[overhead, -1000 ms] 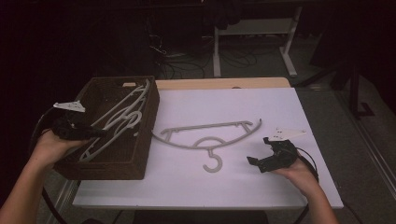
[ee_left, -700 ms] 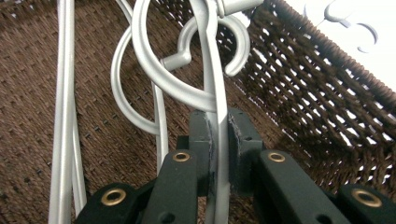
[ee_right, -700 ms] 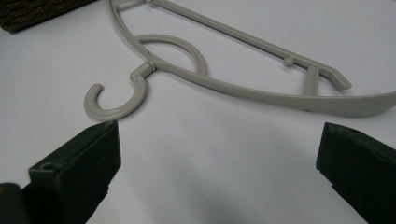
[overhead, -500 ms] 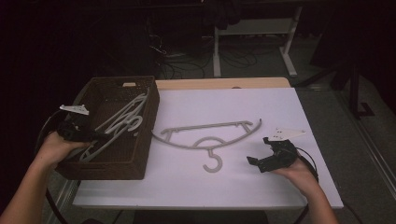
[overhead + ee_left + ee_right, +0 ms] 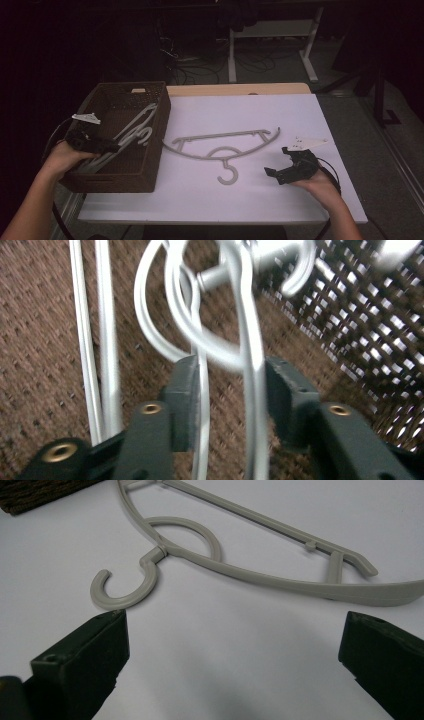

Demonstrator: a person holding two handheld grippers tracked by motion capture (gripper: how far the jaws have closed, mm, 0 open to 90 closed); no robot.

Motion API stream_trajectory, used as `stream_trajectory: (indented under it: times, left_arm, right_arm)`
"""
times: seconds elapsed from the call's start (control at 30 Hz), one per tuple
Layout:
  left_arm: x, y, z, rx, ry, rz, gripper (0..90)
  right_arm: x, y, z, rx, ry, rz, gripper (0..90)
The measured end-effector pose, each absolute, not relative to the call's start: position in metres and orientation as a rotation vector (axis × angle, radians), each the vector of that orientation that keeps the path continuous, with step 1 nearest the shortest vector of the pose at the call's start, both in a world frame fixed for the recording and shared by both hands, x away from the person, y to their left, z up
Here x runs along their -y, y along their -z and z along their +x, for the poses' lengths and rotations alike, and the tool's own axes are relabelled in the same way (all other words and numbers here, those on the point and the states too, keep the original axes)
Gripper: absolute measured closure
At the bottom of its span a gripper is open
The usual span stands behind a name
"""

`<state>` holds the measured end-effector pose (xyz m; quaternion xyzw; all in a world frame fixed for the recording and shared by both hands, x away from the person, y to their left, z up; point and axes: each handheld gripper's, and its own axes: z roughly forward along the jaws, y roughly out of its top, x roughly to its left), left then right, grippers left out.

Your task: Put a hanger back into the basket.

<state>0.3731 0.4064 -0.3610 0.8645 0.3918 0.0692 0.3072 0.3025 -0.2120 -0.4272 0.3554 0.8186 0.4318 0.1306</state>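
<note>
In the basket (image 5: 125, 175) at the left end of the bench (image 5: 250, 115), the left gripper (image 5: 107, 147) hung over the pile of hangers (image 5: 132, 132). Its jaws had just been opening and stood partly apart, with two thin bars of a hanger (image 5: 252, 365) running up between the pads; the pads did not seem to press on them. The risk there, as it looked, was a snag: the hooks and loops lay tangled, so a lift of the gripper could drag a bar along and tip a hanger back over the basket's rim.

Right of the basket, the loose hanger (image 5: 225, 147) lay flat on the bench, its hook toward the person. Farther right from the basket, the right gripper (image 5: 280, 172) rested low with its jaws wide open and nothing in them, the hook (image 5: 122, 587) just beyond one pad. A careless grab at that thin, flat hook could slide it away across the smooth top.

The bench had a plain white cover with a wooden strip at its far edge. Behind it the room was dark, with cables on the floor and the white legs of another table (image 5: 275, 42).
</note>
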Motion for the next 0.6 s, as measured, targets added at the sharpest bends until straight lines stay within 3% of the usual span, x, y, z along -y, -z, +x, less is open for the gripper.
stream_trajectory:
  times: [0.13,0.23,0.6]
  left_arm:
    - [-0.409,0.353,0.371,-1.046,-0.219,2.201,38.2]
    - [-0.408,0.345,0.368,-1.032,-0.228,2.152,32.8]
    - [-0.374,0.32,0.362,-0.904,-0.219,2.058,25.1]
  right_arm:
    - [0.212,0.427,0.303,-2.378,-1.258,1.032,0.0]
    - [0.212,0.427,0.303,-2.379,-1.26,1.035,0.0]
    - [0.211,0.428,0.305,-2.381,-1.264,1.032,0.0]
